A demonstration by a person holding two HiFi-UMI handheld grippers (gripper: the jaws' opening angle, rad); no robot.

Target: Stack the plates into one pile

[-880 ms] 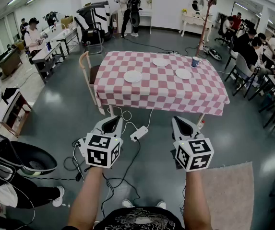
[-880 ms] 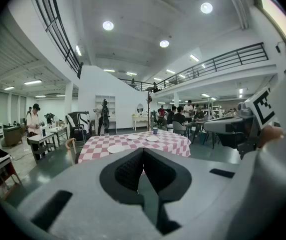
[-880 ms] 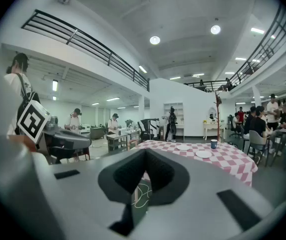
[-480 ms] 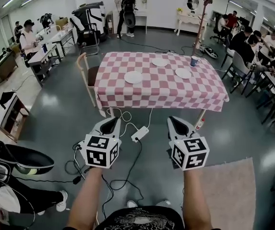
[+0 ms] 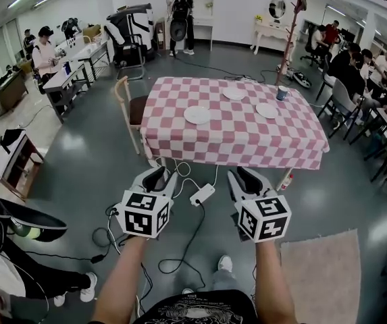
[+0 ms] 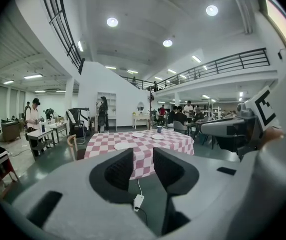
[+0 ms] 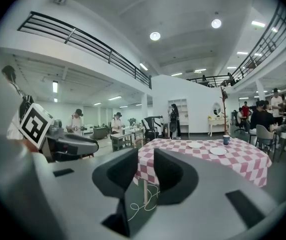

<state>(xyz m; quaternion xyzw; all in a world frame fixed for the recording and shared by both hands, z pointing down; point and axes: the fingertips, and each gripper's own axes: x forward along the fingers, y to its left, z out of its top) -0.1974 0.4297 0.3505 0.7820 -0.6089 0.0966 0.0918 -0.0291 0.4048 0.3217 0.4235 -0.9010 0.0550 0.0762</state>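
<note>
Left tongs (image 5: pixel 155 174) and right tongs (image 5: pixel 246 175) open, empty; three plates (image 5: pixel 197 115) apart on table (image 5: pixel 234 144).

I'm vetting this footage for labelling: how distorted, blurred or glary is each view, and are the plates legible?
Head view: sharp, evenly lit, edges mildly bowed; the plates on the checked table read clearly. Left gripper view: heavy fisheye, black corners, plates small but legible. Right gripper view: same fisheye; ceiling lights blow out slightly.
</note>
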